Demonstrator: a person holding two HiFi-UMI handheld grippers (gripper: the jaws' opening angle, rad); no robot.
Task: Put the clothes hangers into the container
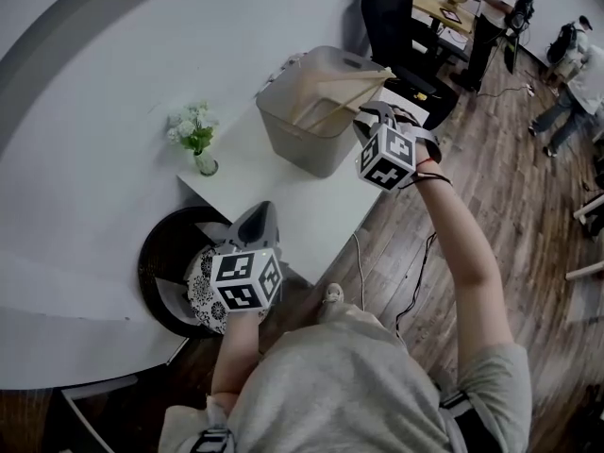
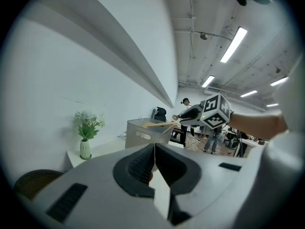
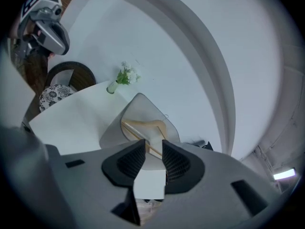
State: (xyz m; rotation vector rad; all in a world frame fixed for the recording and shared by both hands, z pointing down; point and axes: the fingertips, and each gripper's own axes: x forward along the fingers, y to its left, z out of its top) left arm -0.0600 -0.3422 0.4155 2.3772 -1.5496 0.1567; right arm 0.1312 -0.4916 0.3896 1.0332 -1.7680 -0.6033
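Note:
A grey container [image 1: 293, 125] stands on the white table [image 1: 283, 210]. Wooden hangers [image 1: 335, 97] lie in it, their ends sticking out over the right rim. My right gripper [image 1: 375, 111] hovers at that rim. In the right gripper view the jaws [image 3: 153, 151] stand a narrow gap apart over the container [image 3: 114, 128]. A hanger [image 3: 143, 126] bar runs toward that gap, and I see no pad pressing on it. My left gripper [image 1: 257, 217] is low at the table's near-left corner, shut [image 2: 155, 149] with nothing in it.
A small vase of flowers [image 1: 196, 140] stands at the table's left end. A black round chair with a patterned cushion [image 1: 170, 262] sits under my left gripper. A cable [image 1: 363, 272] lies on the wood floor. An office chair [image 1: 392, 22] and people [image 1: 495, 12] are behind.

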